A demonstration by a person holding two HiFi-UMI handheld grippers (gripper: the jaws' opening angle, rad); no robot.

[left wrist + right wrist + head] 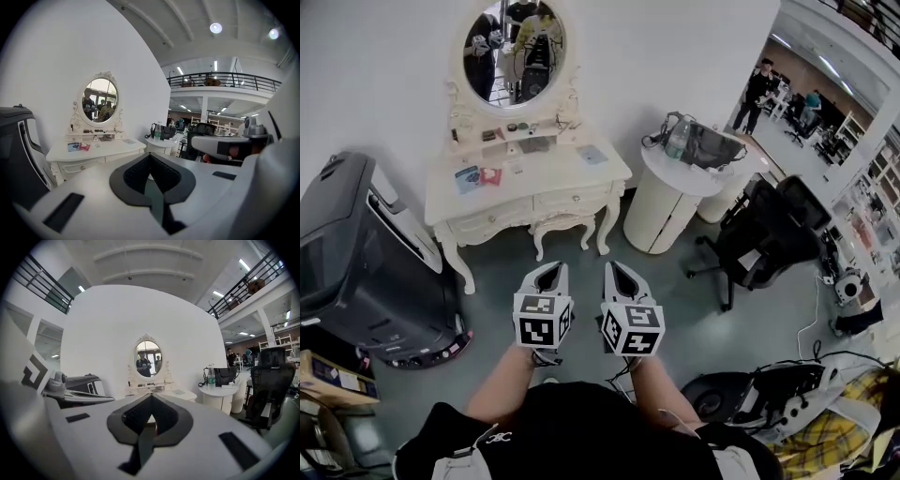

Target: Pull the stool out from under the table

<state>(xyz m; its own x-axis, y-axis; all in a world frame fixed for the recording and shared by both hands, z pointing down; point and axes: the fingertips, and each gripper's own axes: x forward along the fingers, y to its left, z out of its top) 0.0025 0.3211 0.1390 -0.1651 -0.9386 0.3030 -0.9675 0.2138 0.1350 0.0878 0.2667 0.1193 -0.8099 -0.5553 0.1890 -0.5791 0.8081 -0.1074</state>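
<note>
A white carved dressing table with an oval mirror stands against the wall. The white stool sits tucked under it, between the table's legs; only its front edge and curved legs show. In the head view both grippers hang side by side above the floor, short of the stool and apart from it. The left gripper is shut and holds nothing, and so is the right gripper. In the left gripper view the left gripper points at the table. The right gripper faces the mirror.
A large black machine stands left of the table. A round white side table with a bag and a bottle stands to the right, and a black office chair beyond it. Cables and gear lie at bottom right.
</note>
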